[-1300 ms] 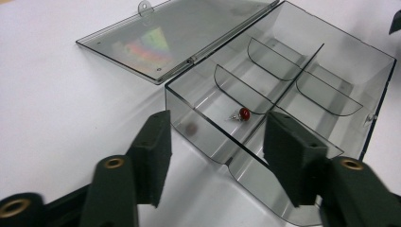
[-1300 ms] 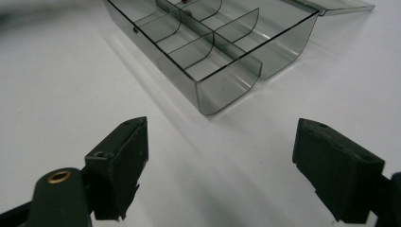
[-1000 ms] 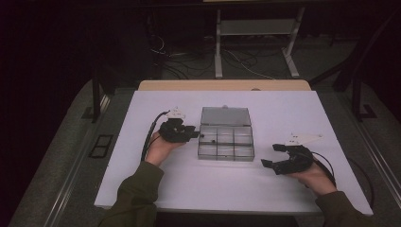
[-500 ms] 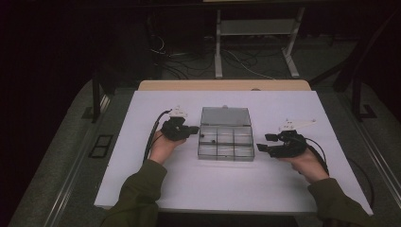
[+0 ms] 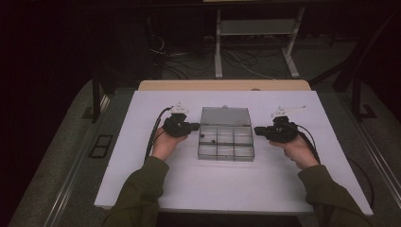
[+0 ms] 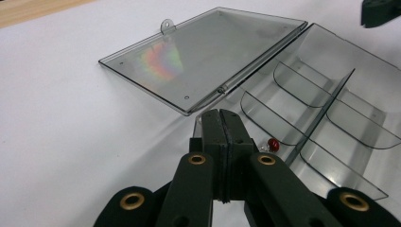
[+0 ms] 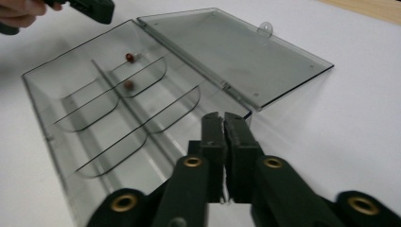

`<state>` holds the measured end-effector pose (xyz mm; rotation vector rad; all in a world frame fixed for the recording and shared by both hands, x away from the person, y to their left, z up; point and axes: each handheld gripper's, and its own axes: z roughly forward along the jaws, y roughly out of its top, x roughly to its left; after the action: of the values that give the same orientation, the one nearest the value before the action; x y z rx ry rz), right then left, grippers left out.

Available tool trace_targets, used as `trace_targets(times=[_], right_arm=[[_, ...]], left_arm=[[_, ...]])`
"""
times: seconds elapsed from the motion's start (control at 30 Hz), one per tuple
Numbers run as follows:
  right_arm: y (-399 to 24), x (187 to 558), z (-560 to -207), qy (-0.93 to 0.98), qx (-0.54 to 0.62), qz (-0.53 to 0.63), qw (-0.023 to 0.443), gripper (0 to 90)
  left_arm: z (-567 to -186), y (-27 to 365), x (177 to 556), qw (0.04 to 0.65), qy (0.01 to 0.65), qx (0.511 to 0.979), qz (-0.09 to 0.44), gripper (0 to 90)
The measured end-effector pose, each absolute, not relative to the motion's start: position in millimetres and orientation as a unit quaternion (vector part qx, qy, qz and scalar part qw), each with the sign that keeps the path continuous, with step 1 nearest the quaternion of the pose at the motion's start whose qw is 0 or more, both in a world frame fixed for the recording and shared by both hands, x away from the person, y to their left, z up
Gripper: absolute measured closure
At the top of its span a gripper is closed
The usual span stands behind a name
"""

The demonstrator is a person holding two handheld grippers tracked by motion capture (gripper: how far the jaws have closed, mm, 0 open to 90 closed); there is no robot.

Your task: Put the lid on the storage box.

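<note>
high view: the clear compartment box (image 5: 226, 140) sits in the middle of the white bench (image 5: 142, 179), a little nearer the far edge, its lid (image 5: 225, 116) laid open flat toward that edge. the left claw (image 5: 193, 126) is at the box's left side with its jaws pressed together on nothing, and the right claw (image 5: 257, 130) is just beside the right side; its jaws have just been closing and now meet empty. in the left gripper view a small red bead (image 6: 273, 144) lies in a compartment just past the jaw tips.
</note>
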<state>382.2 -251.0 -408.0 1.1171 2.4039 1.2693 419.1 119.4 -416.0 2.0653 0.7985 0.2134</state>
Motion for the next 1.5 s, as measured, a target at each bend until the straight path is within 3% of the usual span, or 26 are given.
trace_targets(times=[0.8,1.5], right_arm=[[-251,443,-409,0.799,0.408,0.428,0.109,89.0],[-246,456,-444,0.810,0.439,0.380,0.085,89.0]], left_arm=[[-427,123,460,0.440,0.368,0.813,0.098,89.0],[-448,115,470,0.422,0.386,0.816,0.082,89.0]])
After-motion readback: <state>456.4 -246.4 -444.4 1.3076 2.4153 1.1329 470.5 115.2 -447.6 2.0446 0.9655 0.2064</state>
